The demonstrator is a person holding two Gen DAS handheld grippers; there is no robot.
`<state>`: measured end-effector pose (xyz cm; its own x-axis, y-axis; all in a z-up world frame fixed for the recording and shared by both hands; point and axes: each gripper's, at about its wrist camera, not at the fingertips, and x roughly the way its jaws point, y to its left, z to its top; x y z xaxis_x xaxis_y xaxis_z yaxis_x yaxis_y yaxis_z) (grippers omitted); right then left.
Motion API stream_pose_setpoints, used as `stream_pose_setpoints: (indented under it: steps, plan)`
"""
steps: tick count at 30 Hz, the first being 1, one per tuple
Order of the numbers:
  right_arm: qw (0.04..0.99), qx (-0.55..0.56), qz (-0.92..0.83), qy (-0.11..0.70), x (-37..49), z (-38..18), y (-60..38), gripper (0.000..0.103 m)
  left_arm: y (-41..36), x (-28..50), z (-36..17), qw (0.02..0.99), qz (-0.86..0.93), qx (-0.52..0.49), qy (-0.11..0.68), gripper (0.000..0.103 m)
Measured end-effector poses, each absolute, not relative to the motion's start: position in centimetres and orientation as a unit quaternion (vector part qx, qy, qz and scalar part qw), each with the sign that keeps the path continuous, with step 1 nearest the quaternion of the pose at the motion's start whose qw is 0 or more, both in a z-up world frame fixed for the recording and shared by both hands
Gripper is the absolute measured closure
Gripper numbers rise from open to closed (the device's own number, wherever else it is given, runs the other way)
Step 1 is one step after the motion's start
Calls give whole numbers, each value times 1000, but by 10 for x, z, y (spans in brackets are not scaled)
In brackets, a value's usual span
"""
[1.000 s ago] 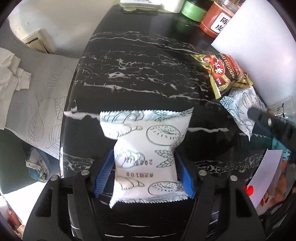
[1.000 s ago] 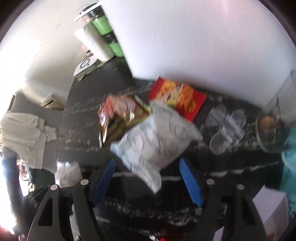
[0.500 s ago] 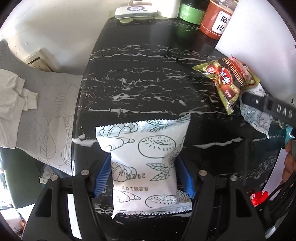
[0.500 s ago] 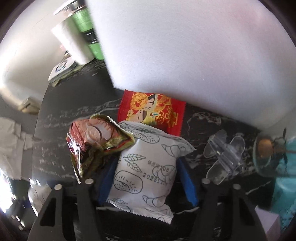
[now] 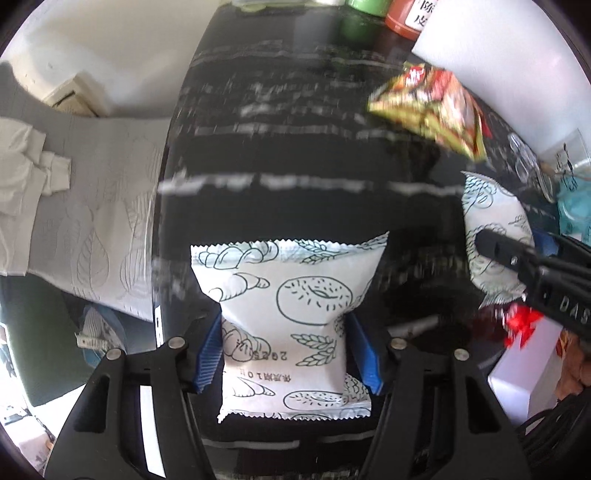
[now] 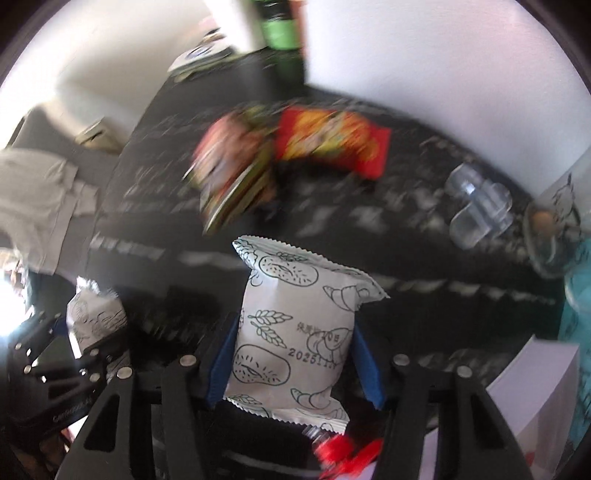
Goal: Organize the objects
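Note:
My left gripper (image 5: 286,350) is shut on a white bread-print snack packet (image 5: 288,295), held above the black marble table (image 5: 277,129). My right gripper (image 6: 293,365) is shut on a second white bread-print packet (image 6: 295,328), lifted off the table. That second packet (image 5: 495,236) and the right gripper's finger (image 5: 517,258) also show at the right of the left wrist view. A green-red snack bag (image 5: 432,107) lies further back; it also shows in the right wrist view (image 6: 232,170), next to a red packet (image 6: 332,140).
Jars (image 5: 406,14) and a white board (image 5: 498,62) stand at the table's back right. A clear plastic piece (image 6: 476,206) and a glass (image 6: 550,236) sit to the right. A white box (image 5: 524,373) is near right. A grey sofa (image 5: 92,221) lies left of the table.
My right gripper has closed on the second white packet and lifted it away from the green-red bag. My left gripper still holds its packet and has shifted slightly; both views are motion-blurred.

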<state>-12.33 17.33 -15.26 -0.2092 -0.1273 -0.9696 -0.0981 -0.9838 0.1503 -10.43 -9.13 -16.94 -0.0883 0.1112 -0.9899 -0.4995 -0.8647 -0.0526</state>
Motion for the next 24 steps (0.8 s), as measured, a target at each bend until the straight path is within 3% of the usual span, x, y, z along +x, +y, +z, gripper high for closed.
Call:
stream_pose_setpoints:
  steps: [8,18,24]
  plan:
    - [79,643,-761,-35,-89,-150,124,44,-122,-74,-173,212,711,-651,159,44]
    - [94,657,-748,8,-65,-154,113,41,-134,-52,-170,211,716,-645,167,43]
    - [94,662,-744,22,-55,-149,121,35,-128,-52,-170,216,722,-632,180,33]
